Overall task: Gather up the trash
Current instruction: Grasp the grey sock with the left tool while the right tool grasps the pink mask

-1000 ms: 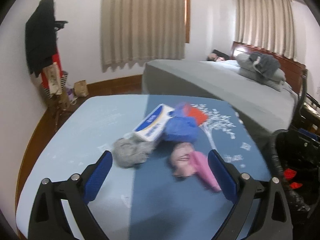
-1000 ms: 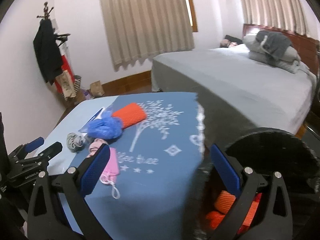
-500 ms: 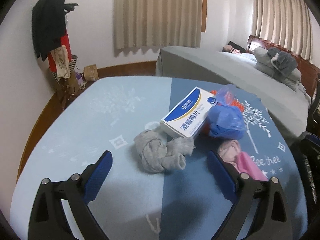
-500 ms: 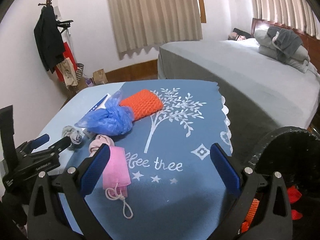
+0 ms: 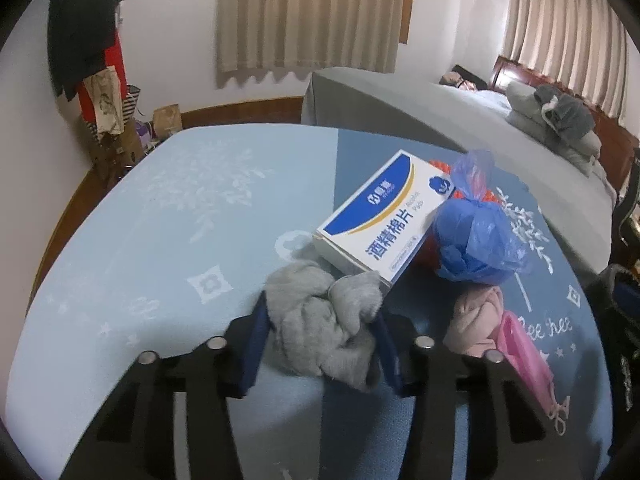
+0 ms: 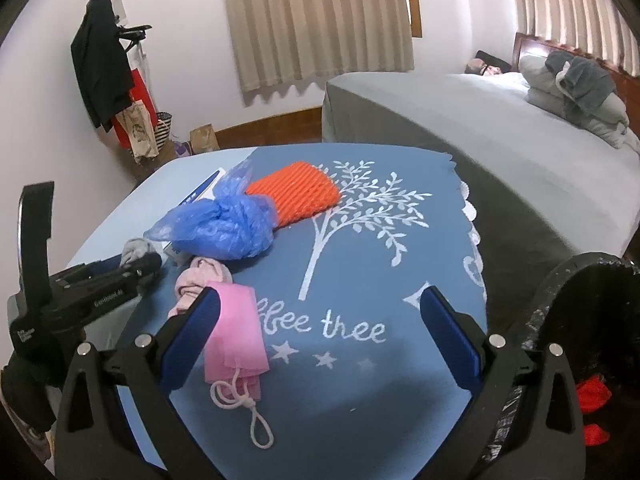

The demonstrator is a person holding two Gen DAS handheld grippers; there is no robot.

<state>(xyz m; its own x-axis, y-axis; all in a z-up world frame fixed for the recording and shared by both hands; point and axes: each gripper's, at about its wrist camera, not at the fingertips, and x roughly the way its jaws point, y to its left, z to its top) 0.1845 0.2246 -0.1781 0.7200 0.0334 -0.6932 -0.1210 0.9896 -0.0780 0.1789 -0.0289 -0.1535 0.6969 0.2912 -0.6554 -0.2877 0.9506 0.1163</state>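
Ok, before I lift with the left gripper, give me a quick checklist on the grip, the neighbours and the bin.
1. Left gripper closed on the grey cloth wad: ok, both pads press its sides.
2. Wad free of the white and blue box: cannot tell, the box corner sits right at its far edge and may shift.
3. Pink cloth ball outside the grip: ok, it lies beside the right finger.
4. Right gripper out of the way: ok, open and empty, over the pink mask.
5. Black bin open to receive: ok, the mouth is uncovered.
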